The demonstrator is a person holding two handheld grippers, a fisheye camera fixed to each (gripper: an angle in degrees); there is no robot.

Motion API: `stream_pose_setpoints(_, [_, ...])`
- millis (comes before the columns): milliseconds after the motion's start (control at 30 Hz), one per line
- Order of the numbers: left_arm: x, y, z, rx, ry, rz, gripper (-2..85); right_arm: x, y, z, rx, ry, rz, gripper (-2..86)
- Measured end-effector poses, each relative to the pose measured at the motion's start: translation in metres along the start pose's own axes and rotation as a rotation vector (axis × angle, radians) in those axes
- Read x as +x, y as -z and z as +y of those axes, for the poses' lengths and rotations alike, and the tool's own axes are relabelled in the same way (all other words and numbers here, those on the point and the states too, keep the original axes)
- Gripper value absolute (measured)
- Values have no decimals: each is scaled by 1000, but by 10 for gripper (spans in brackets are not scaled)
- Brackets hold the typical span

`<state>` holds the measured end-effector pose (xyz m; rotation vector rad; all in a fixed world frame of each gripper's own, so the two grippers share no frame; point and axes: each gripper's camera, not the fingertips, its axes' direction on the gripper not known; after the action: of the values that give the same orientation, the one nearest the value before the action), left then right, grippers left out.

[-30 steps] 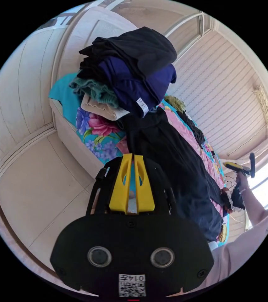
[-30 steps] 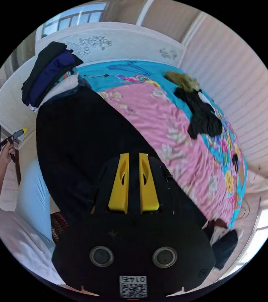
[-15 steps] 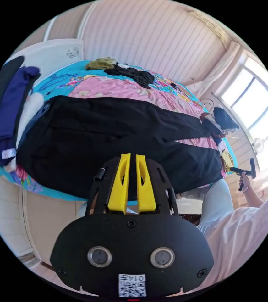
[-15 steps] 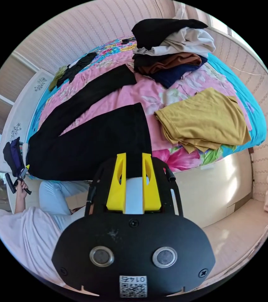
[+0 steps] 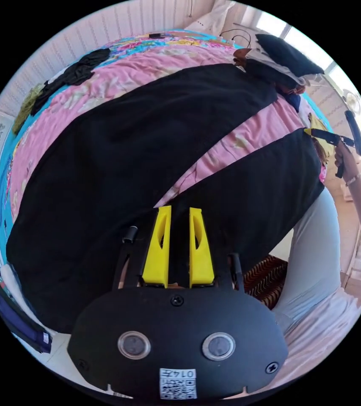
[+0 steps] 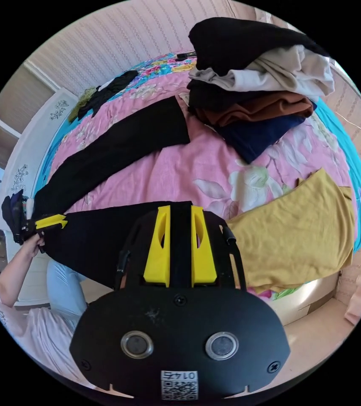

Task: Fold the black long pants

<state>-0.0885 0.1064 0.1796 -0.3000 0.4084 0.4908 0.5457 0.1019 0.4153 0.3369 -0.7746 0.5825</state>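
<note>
The black long pants (image 5: 117,160) lie flat on the pink flowered bed cover (image 5: 248,135), their two legs spread apart in a V. My left gripper (image 5: 179,210) hovers open over the near side of the pants, close to where the legs split. In the right gripper view it shows as a small yellow tip (image 6: 50,221) at the waist end. My right gripper (image 6: 180,208) stands open just over the hem of the near leg (image 6: 104,237). A hand holds this gripper (image 5: 332,137) beside that hem in the left gripper view. The far leg (image 6: 121,148) reaches towards a clothes pile.
A pile of folded clothes (image 6: 256,80) in black, beige, brown and navy sits beyond the far leg. A mustard garment (image 6: 298,241) lies beside the right gripper at the bed's edge. A black garment (image 6: 112,86) lies at the far side. The person's leg (image 5: 315,253) stands against the bed.
Both cameras have swung round onto the pants. The left jaws have parted a little. The right gripper has come closer to the near leg's hem, and the left now sits at the waist end.
</note>
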Motion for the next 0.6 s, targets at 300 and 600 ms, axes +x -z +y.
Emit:
stream_pose_setpoints(300, [-4, 16, -23, 104, -23, 44, -9, 24, 86, -33, 55, 67, -32, 3])
stream_pose_setpoints(600, [-55, 9, -10, 128, 111, 184, -6, 54, 123, -44, 32, -15, -40, 39])
